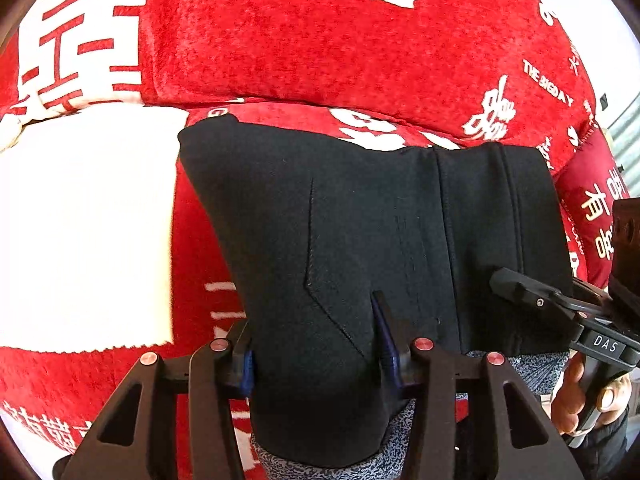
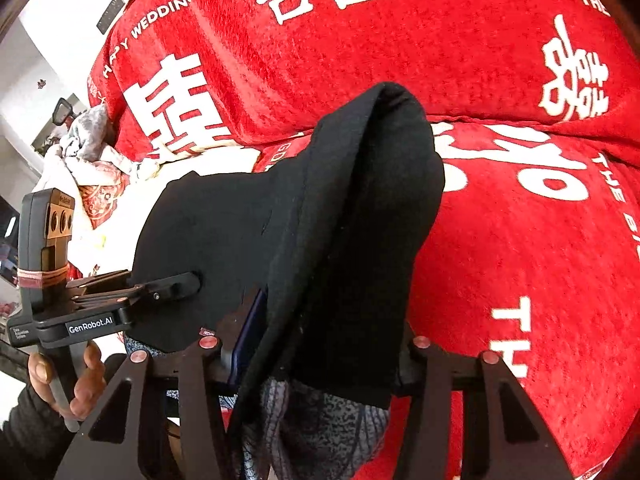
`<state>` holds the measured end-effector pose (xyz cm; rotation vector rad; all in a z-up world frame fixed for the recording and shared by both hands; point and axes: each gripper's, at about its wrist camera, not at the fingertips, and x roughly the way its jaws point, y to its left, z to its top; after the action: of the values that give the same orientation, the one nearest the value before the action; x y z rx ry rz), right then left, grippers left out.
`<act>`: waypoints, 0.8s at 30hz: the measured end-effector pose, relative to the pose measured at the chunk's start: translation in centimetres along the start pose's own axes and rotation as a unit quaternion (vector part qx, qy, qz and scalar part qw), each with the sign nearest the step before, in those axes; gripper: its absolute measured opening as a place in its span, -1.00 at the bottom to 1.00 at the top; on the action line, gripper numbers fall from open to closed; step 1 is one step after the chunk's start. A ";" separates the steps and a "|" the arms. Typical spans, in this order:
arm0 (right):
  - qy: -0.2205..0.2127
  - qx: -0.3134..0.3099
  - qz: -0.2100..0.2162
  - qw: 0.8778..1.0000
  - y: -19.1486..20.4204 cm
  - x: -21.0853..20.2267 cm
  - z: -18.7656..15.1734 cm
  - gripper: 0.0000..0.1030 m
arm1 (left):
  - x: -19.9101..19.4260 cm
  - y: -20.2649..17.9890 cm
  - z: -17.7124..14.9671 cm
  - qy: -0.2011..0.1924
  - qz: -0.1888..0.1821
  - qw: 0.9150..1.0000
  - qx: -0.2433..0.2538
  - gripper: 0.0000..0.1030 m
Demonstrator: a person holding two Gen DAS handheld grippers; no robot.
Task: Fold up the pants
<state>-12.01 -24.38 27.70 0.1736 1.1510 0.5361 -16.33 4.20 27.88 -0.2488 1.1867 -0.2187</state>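
The black pants, lined in speckled grey, hang folded over a red cover. In the left wrist view my left gripper is shut on the lower edge of the pants, the cloth pressed between its blue-padded fingers. My right gripper comes in from the right and pinches the pants' right edge, a hand on its handle. In the right wrist view the pants bunch up between the fingers of my right gripper, which is shut on them. My left gripper clamps their left side.
A red cover with white characters lies over plump cushions behind and under the pants. A white cloth lies at the left. A heap of grey and patterned laundry sits far left, with a white wall behind it.
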 end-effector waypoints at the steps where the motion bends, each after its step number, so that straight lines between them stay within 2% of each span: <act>1: 0.002 0.001 0.000 1.000 0.1 0.4 0.2 0.07 | 0.2 0.3 0.2 0.002 0.001 1.000 -0.001 -0.05; 10: 0.032 0.033 -0.006 0.999 -1.8 3.6 0.5 0.07 | 4.1 1.7 0.4 0.031 0.000 0.999 -0.012 -0.04; 12: 0.036 0.051 -0.005 0.998 -3.0 4.4 0.5 0.07 | 4.6 2.0 0.3 0.032 -0.003 0.999 -0.019 0.03; 13: 0.038 0.056 -0.005 0.998 -3.3 4.6 0.5 0.07 | 4.8 2.3 0.3 0.033 -0.006 0.999 -0.024 0.08; 15: 0.043 0.067 -0.007 0.997 -4.2 5.0 0.5 0.16 | 5.4 2.8 0.2 0.039 -0.001 0.999 -0.032 0.33; 16: 0.047 0.074 -0.009 0.996 -4.6 5.2 0.5 0.30 | 5.5 3.1 0.1 0.042 0.000 0.998 -0.036 0.40; 17: 0.053 0.083 -0.015 0.995 -5.0 5.5 0.6 0.38 | 5.8 3.4 0.1 0.046 0.001 0.998 -0.041 0.56; 18: 0.056 0.089 -0.019 0.994 -5.2 5.6 0.6 0.42 | 5.8 3.7 0.1 0.050 0.001 0.998 -0.048 0.61; 21: 0.047 0.104 -0.043 0.993 -5.8 4.5 0.7 0.45 | 4.5 4.7 -0.1 0.043 0.000 0.997 -0.063 0.61; 24: 0.005 0.072 -0.084 0.994 -4.1 1.5 0.5 0.46 | 0.9 5.2 -0.6 0.002 0.023 0.998 -0.062 0.61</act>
<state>-9.84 -27.06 25.02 0.1960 1.2022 0.3051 -16.40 8.83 25.24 -0.3299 1.2099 -0.1052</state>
